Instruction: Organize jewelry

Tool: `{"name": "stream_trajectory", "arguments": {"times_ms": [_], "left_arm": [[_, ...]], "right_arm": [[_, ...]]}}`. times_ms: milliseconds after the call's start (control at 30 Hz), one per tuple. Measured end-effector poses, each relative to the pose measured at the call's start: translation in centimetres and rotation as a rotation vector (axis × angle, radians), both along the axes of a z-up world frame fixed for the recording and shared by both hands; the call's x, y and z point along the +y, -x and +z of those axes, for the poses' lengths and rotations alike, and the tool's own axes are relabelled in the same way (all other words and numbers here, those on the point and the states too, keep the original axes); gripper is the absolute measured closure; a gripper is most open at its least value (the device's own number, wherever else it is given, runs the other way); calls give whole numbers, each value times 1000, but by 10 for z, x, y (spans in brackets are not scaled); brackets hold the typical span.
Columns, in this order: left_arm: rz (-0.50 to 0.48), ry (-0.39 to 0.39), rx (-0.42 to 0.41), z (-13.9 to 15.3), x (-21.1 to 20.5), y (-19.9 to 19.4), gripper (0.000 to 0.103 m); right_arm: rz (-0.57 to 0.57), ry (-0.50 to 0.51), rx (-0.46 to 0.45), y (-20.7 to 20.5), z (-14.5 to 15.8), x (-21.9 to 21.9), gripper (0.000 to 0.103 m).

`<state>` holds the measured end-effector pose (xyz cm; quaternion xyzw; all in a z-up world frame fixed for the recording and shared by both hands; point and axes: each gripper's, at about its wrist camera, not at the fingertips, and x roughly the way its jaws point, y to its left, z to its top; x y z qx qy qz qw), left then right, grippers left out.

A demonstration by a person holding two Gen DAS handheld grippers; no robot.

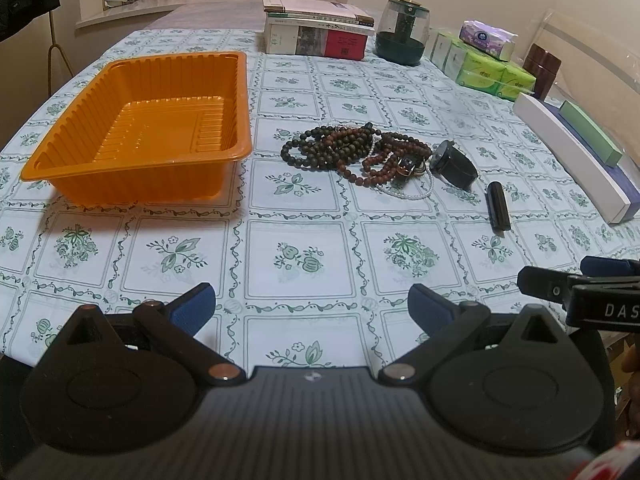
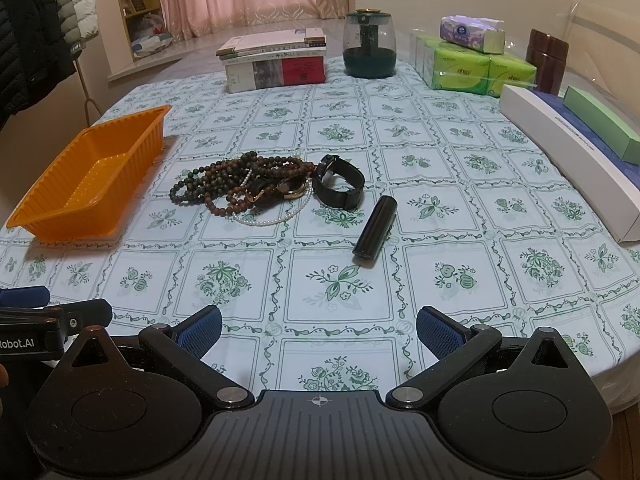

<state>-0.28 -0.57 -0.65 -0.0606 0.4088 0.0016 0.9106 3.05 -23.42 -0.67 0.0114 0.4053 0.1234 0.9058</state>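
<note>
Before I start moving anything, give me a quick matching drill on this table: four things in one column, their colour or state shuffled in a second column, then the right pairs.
Things:
1. tray
2. pearl necklace
3. black tube
4. stack of books

States:
A. lying on its side, apart from the jewelry pile
B. orange, with nothing in it
C. at the far edge of the table
D. white, partly under the brown bead strands

Pairs: 1-B, 2-D, 3-A, 4-C
</note>
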Motion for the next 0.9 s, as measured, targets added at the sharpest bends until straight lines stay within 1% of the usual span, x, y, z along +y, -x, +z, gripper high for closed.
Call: {"name": "stream_trajectory", "arguments": {"times_ms": [500, 700, 900], "left_arm": [[0, 3, 2, 0, 0, -1, 1], [3, 54, 5, 4, 8, -2, 5], [61, 106, -32, 16, 42, 1, 5]], "right_arm": [[0, -1, 0, 0, 0, 0, 0], [-2, -13, 0, -1, -2, 1, 0], [-5, -21, -20, -5, 3, 6, 0]]}}
